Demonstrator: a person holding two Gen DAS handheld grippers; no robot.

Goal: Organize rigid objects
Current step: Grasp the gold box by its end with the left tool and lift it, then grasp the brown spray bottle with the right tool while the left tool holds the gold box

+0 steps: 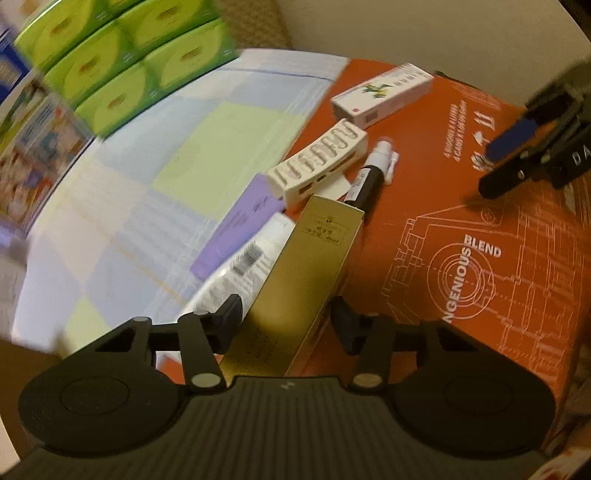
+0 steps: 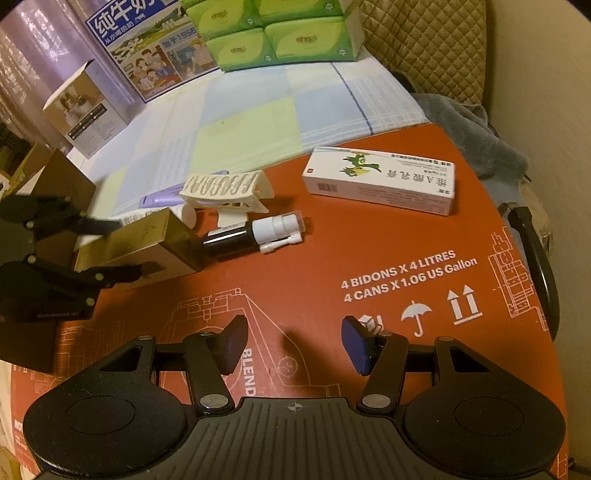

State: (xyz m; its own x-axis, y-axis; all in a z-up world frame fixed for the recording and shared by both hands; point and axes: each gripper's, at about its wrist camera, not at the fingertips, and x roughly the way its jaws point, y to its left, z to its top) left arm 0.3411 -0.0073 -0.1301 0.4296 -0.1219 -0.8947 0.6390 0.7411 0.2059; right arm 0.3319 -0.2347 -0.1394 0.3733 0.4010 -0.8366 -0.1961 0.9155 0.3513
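A long gold box [image 1: 306,266] lies at the left edge of the red carton [image 1: 461,221], and my left gripper [image 1: 286,319] is shut on it, one pad on each long side. In the right wrist view the same gold box [image 2: 147,236] sits between the left gripper's [image 2: 123,251] fingers. Beyond it lie a white ribbed clip [image 2: 225,188], a black bottle with a white cap [image 2: 255,232], a purple tube [image 2: 162,199] and a white medicine box [image 2: 380,181]. My right gripper [image 2: 295,343] hovers open over bare red carton [image 2: 332,240] with nothing between its fingers.
A checked cloth [image 2: 240,122] covers the surface behind the carton. Green tissue packs [image 2: 280,33], a blue milk carton [image 2: 147,48] and a small white box [image 2: 85,107] line the back. A grey cloth [image 2: 476,122] and a black handle [image 2: 535,258] sit at the right.
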